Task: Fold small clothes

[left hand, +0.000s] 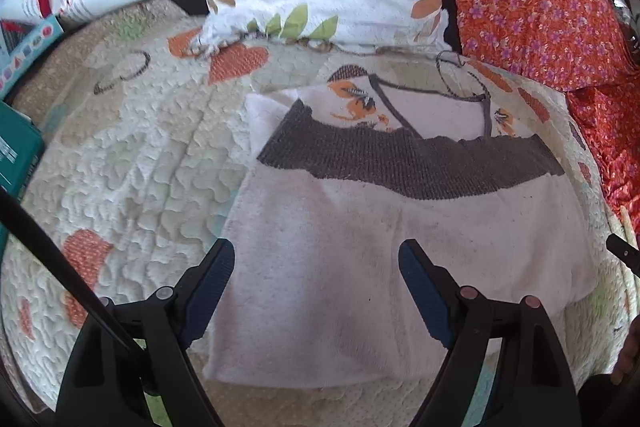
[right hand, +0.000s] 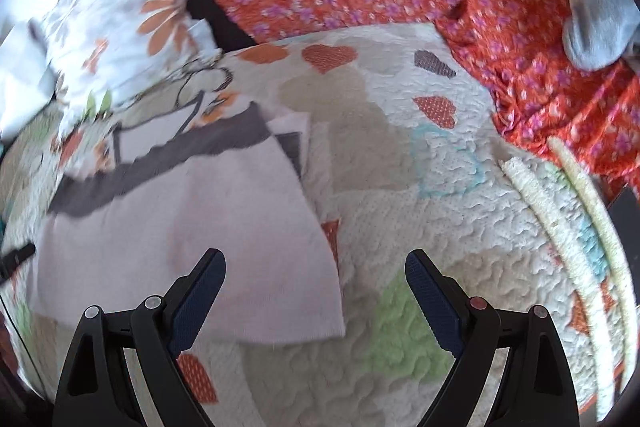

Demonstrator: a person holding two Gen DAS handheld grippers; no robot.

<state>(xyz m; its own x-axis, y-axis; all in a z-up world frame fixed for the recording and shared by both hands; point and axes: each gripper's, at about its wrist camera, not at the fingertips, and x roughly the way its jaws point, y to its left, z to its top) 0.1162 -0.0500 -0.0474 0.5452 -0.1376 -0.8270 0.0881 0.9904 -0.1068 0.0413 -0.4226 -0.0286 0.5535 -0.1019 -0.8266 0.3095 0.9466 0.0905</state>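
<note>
Pale pink knit garment with grey ribbed band [left hand: 400,247] lay folded on the quilted bedspread [left hand: 140,167] | left gripper [left hand: 316,267] and right gripper [right hand: 316,275] released, empty | advice — pinch near edges evenly.

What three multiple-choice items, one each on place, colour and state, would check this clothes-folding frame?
1. Where does the pale pink garment lie?
A. on the quilted bedspread
B. on the orange floral fabric
C. in a basket

2. What colour is the band across the garment?
A. green
B. dark grey
C. yellow

3. How does the left claw stand?
A. shut on the garment
B. shut on a pillow
C. open, holding nothing

Answers:
1 A, quilt shows all around the garment.
2 B, the knitted band reads dark grey.
3 C, its fingers stand apart above the cloth.
</note>
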